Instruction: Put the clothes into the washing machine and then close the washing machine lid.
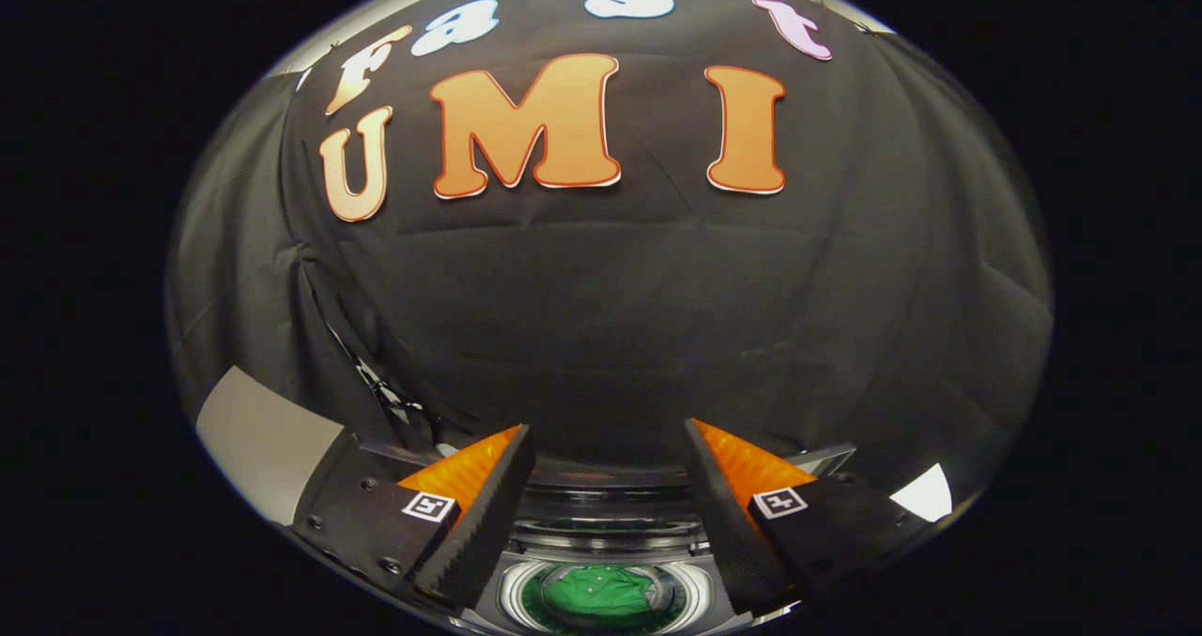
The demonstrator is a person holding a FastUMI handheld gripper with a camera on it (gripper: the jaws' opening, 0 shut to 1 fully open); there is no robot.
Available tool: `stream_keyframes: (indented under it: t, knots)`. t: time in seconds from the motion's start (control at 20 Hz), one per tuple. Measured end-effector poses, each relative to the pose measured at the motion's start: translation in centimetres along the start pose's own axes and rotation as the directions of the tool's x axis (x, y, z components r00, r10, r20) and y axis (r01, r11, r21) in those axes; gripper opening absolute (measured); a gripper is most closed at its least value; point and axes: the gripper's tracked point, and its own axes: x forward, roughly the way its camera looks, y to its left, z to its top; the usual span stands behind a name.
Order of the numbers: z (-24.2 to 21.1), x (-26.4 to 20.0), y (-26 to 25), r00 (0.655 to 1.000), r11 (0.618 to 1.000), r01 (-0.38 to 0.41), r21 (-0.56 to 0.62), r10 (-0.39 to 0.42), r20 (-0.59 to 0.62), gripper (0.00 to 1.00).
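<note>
Two fingers of the gripper [601, 504] stand spread and empty above the washing machine [601, 533], since the green garment [601, 591] already lies in its drum.

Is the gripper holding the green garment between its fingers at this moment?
No. The gripper is open with nothing between its fingers, and the green cloth garment lies inside the washing machine's round drum below them.

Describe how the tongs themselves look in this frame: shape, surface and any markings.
The tongs have two wedge-shaped fingers tapering toward their tips, with ribbed, toothed inner faces. Each finger carries a small square black-and-white tag near its base. They mount on dark plates with visible screws. The fingers stand apart, above the green cloth in the washing machine.
</note>
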Motion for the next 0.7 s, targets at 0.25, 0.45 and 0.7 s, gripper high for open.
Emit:
stream_keyframes:
  t: [0.25,0.45,0.7]
  knots:
    - [-1.3,0.4,-0.2,1.000,0.999,0.016,0.051,-0.016,0.012,0.99]
    - [-2.0,-0.6,-0.1,0.999,0.999,0.024,0.028,-0.025,0.034,0.99]
    - [-3.1,-3.0,-0.4,0.997,0.998,0.044,0.035,-0.046,0.054,1.00]
